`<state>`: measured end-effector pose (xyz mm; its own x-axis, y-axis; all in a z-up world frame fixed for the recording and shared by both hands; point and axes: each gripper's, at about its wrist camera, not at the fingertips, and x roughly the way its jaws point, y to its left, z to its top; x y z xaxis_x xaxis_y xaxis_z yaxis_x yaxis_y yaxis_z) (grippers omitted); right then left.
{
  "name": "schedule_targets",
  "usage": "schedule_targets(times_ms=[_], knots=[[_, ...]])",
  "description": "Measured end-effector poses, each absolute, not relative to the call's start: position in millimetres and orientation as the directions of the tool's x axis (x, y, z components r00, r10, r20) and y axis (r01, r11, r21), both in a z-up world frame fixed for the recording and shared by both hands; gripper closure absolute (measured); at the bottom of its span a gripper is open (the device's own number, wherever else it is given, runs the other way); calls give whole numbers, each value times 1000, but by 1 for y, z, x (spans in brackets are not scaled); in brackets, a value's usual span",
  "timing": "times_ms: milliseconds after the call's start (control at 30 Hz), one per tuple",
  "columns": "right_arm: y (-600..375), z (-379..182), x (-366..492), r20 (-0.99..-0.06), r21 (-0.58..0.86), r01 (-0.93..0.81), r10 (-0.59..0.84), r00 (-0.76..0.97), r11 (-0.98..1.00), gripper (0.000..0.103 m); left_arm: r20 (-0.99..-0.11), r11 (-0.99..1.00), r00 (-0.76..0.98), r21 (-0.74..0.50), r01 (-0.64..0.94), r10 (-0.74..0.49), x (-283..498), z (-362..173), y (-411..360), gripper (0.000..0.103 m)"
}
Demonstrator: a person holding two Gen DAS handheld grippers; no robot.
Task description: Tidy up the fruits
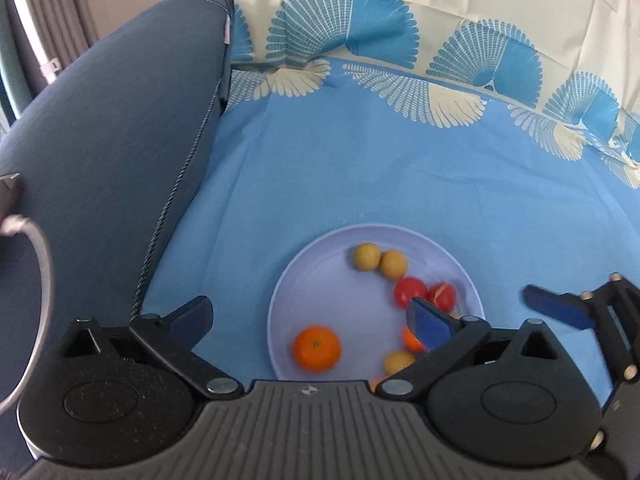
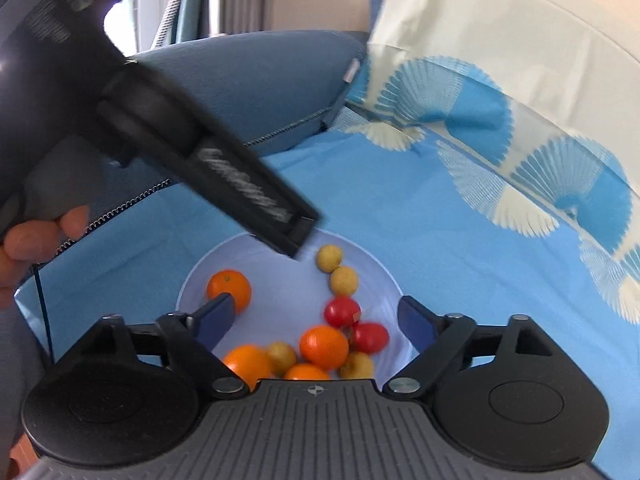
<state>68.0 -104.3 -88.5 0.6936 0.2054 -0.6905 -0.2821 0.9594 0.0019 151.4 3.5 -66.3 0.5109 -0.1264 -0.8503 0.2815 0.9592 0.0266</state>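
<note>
We lose part of the fruit behind our own tools. In the left wrist view the left gripper (image 1: 312, 316) hides the near rim of the pale blue plate (image 1: 304, 272), and one blue pad covers most of a small orange (image 1: 412, 340). In the right wrist view the blurred body of the left gripper (image 2: 248, 196) crosses over the plate's (image 2: 384, 276) far edge, a hand (image 2: 32, 240) gripping it at the left border. The right gripper (image 2: 316, 320) has both jaws spread with nothing between the pads; the left gripper's jaws also stand wide and empty. All the fruit lies on the plate: oranges (image 2: 229, 288), red tomatoes (image 2: 342, 311) and yellow-brown round fruits (image 2: 329, 258). The plate rests on a blue cloth (image 1: 380, 168) with a white fan-patterned border, beside a grey-blue cushion (image 1: 104, 120).
</note>
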Motion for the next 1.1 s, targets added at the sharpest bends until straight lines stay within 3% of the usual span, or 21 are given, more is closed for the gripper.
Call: schedule_targets(times_ms=[367, 1100], knots=[[-118, -54, -6, -722, 89, -98, 132, 680, 991, 1, -852, 973, 508, -4, 233, -125, 71, -34, 39, 0], [-109, -9, -103, -638, 80, 48, 14, 770, 996, 1, -823, 976, 558, 22, 219, -106, -7, -3, 48, 0]])
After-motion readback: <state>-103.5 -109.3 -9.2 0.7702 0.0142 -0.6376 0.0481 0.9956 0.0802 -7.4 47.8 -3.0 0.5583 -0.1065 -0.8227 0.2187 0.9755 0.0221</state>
